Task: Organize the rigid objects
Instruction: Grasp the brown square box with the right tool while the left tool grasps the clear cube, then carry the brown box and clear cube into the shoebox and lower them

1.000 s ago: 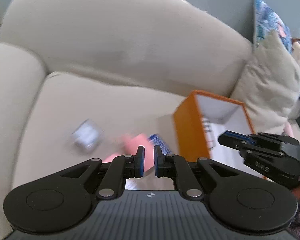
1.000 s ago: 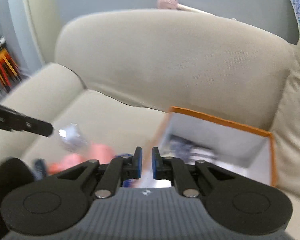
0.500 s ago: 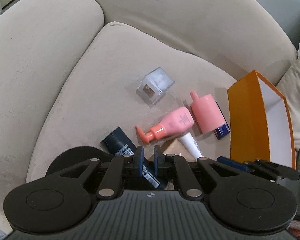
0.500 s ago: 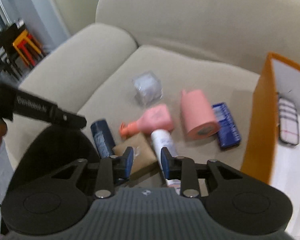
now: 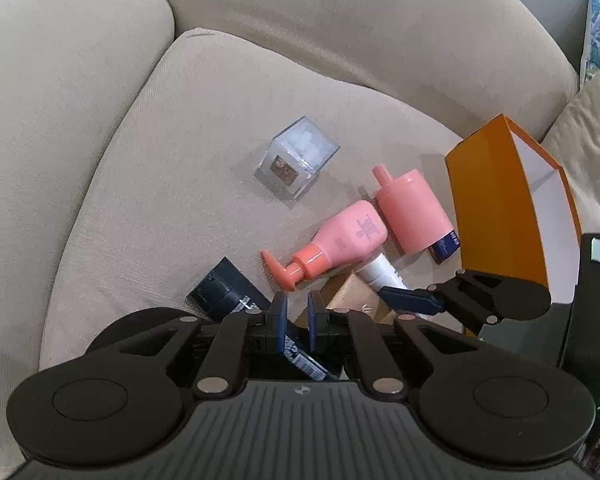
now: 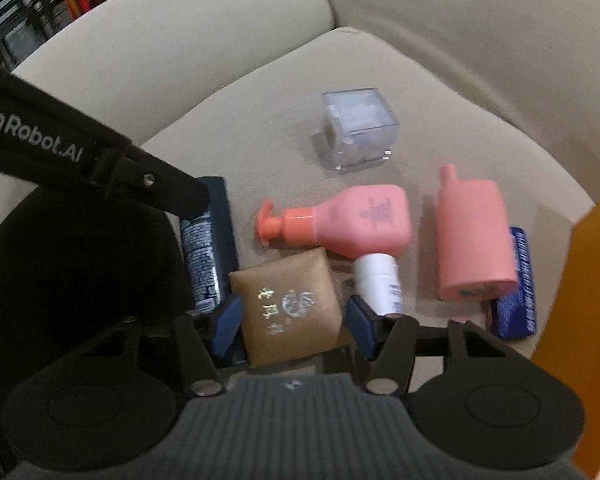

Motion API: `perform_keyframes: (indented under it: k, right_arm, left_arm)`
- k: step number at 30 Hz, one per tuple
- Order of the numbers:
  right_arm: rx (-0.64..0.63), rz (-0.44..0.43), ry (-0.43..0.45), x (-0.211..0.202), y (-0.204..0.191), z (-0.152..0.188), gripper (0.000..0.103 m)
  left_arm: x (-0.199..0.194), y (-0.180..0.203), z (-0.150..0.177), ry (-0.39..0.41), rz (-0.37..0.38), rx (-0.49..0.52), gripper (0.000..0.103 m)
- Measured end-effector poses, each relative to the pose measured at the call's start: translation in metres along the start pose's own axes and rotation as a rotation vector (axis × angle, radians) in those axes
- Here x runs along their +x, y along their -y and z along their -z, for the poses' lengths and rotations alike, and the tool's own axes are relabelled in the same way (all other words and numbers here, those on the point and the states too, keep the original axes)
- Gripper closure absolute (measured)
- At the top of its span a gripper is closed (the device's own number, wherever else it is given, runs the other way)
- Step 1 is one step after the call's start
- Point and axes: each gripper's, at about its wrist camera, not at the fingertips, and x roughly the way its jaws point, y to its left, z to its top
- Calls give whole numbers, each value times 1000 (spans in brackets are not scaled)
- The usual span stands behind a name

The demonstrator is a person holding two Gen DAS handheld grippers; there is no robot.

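Observation:
Several items lie on a beige sofa seat (image 5: 180, 184): a clear cube box (image 5: 298, 162) (image 6: 358, 130), a pink pump bottle (image 5: 338, 244) (image 6: 352, 220), a pink cylinder bottle (image 5: 410, 210) (image 6: 474, 240), a white tube (image 6: 378, 280), a brown box (image 6: 292, 306), a dark blue can (image 5: 224, 290) (image 6: 208, 248) and a blue box (image 6: 518, 292). My left gripper (image 5: 296, 320) is nearly shut and empty, just above the dark can. My right gripper (image 6: 294, 322) is open, with its jaws on either side of the brown box. It also shows in the left wrist view (image 5: 416, 298).
An open orange box (image 5: 496, 216) with a white inside stands on the seat at the right. The sofa arm (image 5: 60, 92) rises at the left and the backrest (image 5: 340, 20) behind. A beige cushion (image 5: 592, 128) leans at the far right.
Both grippers tipped down from the backrest toward the seat items. My right gripper opened wide and came down around the brown box. My left gripper stayed nearly shut.

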Motion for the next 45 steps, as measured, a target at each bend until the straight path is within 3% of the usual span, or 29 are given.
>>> perform_keyframes:
  k: [8,14,20,22,24,28,31,36,38,40,45]
  right_arm:
    - [-23,9,-30,19,-1,-4,38]
    - [18,4,-5,4,3,-4,40]
    - [37,13,102,-47,22,-21,40]
    - [60,31,143,-61,36,-28,40]
    - [89,51,168,-71,51,-33,40]
    - [97,88,167,-73,77,-41,40]
    - [76,97,156,-70,89,-46,40]
    - [49,112,134,-59,104,-51,40]
    - [58,103,135,-56,107,-53,40]
    - [71,80,135,-48,109,-54,40]
    - [82,68,130,-42,110,-49,40]
  left_arm:
    - [7,-6,0,-15,16,9,93]
    - [2,2,-5,10,20,96,91]
    - [-4,17,-25,89,-26,241,69]
    - [-1,24,-34,118,-26,302,48]
    - [5,34,-42,131,-26,385,34]
    - [32,51,-58,133,-60,555,26]
    - [55,55,-69,101,-114,631,24]
    - [86,53,-83,20,-126,672,24]
    - [92,52,-84,14,-122,681,31]
    - [96,50,-85,5,-113,669,47]
    - [97,50,-87,0,-112,636,51]
